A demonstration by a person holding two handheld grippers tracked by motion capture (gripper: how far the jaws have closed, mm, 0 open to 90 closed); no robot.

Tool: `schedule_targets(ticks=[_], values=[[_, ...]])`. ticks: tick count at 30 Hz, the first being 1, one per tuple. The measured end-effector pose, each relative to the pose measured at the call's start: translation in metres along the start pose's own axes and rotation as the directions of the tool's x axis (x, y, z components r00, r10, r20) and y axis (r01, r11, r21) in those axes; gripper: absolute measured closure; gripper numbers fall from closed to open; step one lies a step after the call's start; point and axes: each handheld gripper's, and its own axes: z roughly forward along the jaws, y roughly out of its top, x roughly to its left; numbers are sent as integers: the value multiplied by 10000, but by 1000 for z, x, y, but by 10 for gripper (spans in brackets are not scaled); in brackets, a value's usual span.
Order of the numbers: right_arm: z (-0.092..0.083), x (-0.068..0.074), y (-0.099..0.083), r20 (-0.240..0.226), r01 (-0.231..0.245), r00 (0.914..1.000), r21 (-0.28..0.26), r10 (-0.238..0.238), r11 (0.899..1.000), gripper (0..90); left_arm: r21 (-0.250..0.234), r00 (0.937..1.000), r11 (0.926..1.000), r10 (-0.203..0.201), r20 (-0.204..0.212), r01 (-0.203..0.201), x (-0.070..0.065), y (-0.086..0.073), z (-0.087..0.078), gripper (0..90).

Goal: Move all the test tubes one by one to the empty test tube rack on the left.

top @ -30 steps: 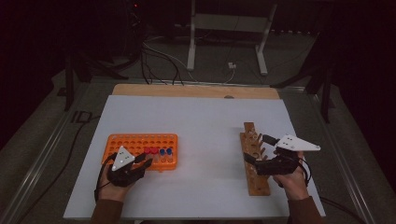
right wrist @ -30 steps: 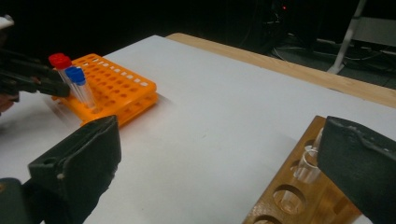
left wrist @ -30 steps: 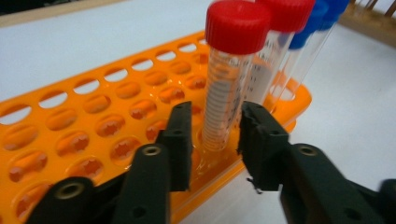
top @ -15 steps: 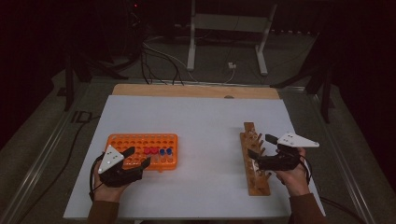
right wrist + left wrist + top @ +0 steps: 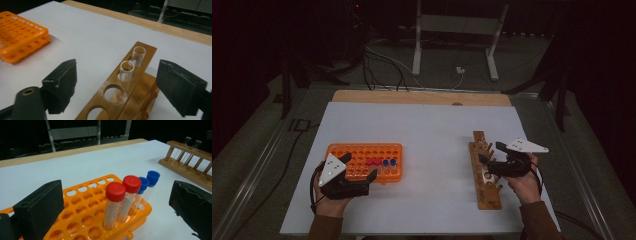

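Left gripper sits at the near edge of the orange plastic multi-hole tube rack, jaws released wide and just been opening, nothing between the pads. In the left gripper view the four capped tubes stand upright in front of it: two red-capped plastic tubes side by side, two blue-capped tubes just behind, all seated in holes at the rack's corner. Reading: the nearest red tube looks freshly let go (upright and seated, so no reason to hold it longer), and the wide jaws give clearance to pull off without knocking caps.

Right gripper hovers over the long wooden test-tube rack on the white table sheet. Its jaws have just been closing but are not on anything; in the right gripper view the pads straddle two open clear glass test tubes standing in adjacent holes, with gaps on both sides. Nearer holes are empty. Judgement: it's lining up on the closer glass tube, approaching along the rack so the pads land either side of the tube rather than on the wood.

Racks are well apart, one per hand (keeps the arms from crossing). Risk: a skewed clench could tip the glass against its neighbour.
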Motion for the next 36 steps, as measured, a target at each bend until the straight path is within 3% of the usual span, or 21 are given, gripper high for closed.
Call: schedule_targets(ticks=[7, 13, 18, 25, 36], values=[[14, -3, -1, 309, 81, 9995, 332, -91, 9994, 271, -101, 10000, 9999, 31, 92, -30, -5, 4, 2, 2], [18, -6, -2, 788, 249, 9965, 276, -270, 9993, 596, -113, 9998, 9999, 111, 135, -109, -8, 6, 2, 2], [20, -8, -4, 859, 426, 9953, 388, -458, 9983, 739, -88, 9999, 9999, 55, 132, -54, -8, 5, 2, 3], [27, -4, -3, 831, 715, 9937, 467, -752, 9963, 746, -90, 9999, 10000, 23, 154, -22, -9, 5, 3, 2], [31, -5, -4, 710, 546, 9958, 421, -575, 9976, 749, -216, 9997, 9997, 124, 225, -120, -13, 9, 2, 3]])
